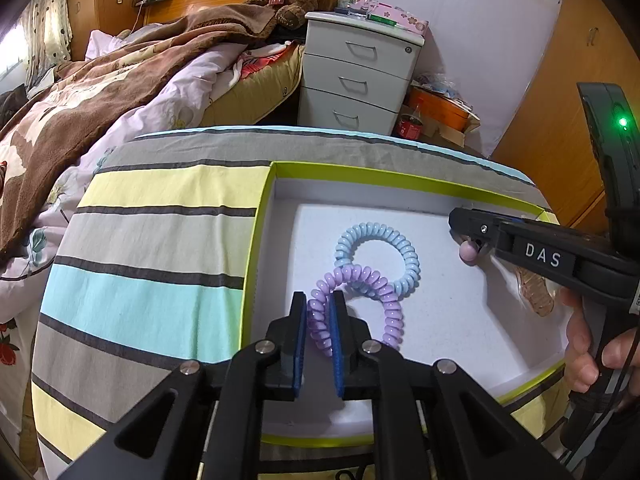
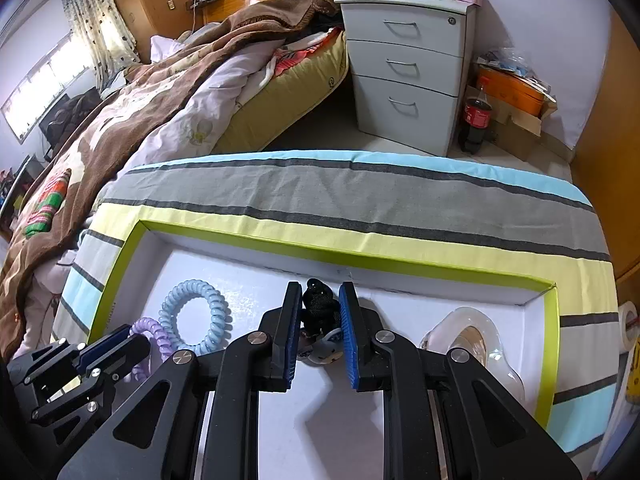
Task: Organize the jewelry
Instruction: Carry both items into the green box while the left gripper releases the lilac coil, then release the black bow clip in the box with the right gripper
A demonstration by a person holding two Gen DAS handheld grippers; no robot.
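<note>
A white tray with a lime rim (image 1: 256, 240) lies on a striped cloth. In it, a purple spiral coil band (image 1: 390, 312) overlaps a light blue coil band (image 1: 380, 256). My left gripper (image 1: 319, 300) is shut on the purple coil's near loop, low over the tray floor. In the right wrist view my right gripper (image 2: 320, 290) is shut on a black knotted cord bracelet (image 2: 318, 304), whose pale beads (image 2: 324, 352) hang below the pads. Both coils, blue (image 2: 196, 316) and purple (image 2: 156, 336), lie to its left, beside the left gripper (image 2: 136, 338).
A clear plastic packet (image 2: 468, 340) lies in the tray's right end. The striped table top (image 2: 320, 196) ends near a bed (image 2: 160, 92) on the left. Behind stand a white drawer cabinet (image 2: 408, 68) and a cola bottle (image 2: 476, 120). A tape roll (image 2: 628, 324) sits at the right edge.
</note>
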